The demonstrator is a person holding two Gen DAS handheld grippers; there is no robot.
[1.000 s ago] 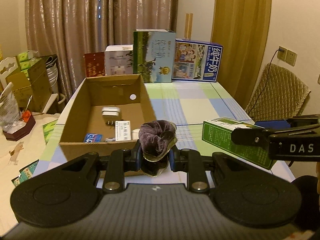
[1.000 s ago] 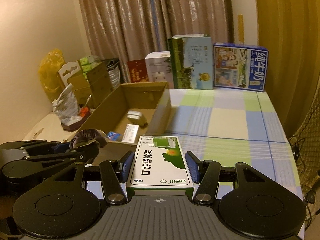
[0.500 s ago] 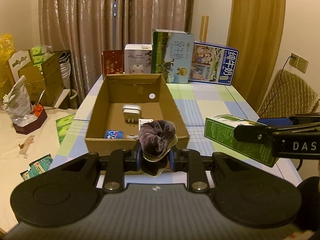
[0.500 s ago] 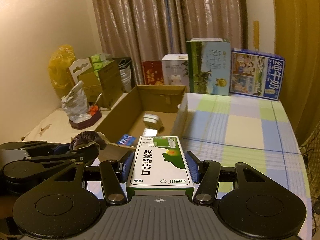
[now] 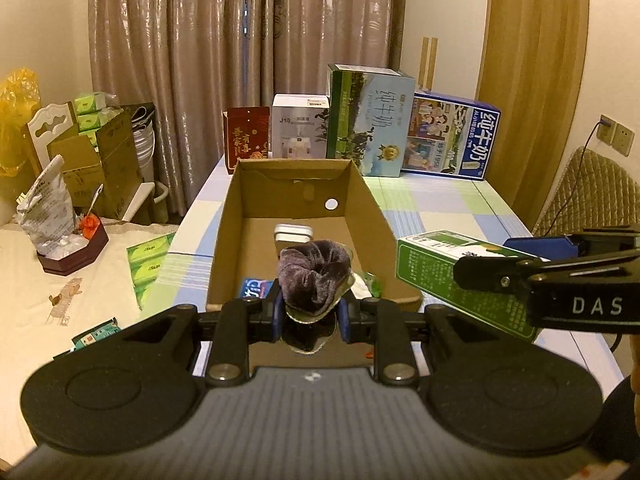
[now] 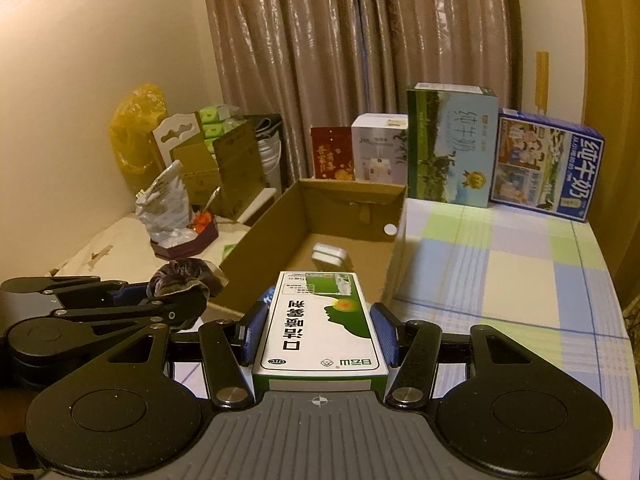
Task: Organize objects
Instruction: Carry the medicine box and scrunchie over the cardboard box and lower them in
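Note:
My left gripper [image 5: 310, 314] is shut on a dark purple velvet scrunchie [image 5: 314, 272] and holds it just before the near wall of an open cardboard box [image 5: 256, 196]. My right gripper [image 6: 320, 330] is shut on a green and white medicine box [image 6: 322, 328], held in the air at the box's near right corner; it also shows in the left wrist view [image 5: 452, 276]. Inside the cardboard box lie a white charger [image 5: 293, 233] and a small blue packet [image 5: 256, 290]. The left gripper with the scrunchie [image 6: 184, 276] shows at the left of the right wrist view.
The table has a checked cloth [image 6: 512, 264]. Along its far edge stand a red packet [image 5: 248, 142], a white carton [image 5: 300, 126], a green milk carton [image 5: 370, 120] and a blue milk carton [image 5: 450, 142]. To the left is a low surface with a bag [image 5: 50, 210] and cardboard boxes.
Both grippers have risen and swung toward the cardboard box, which now sits centred ahead of the left gripper. Both grips are unchanged.

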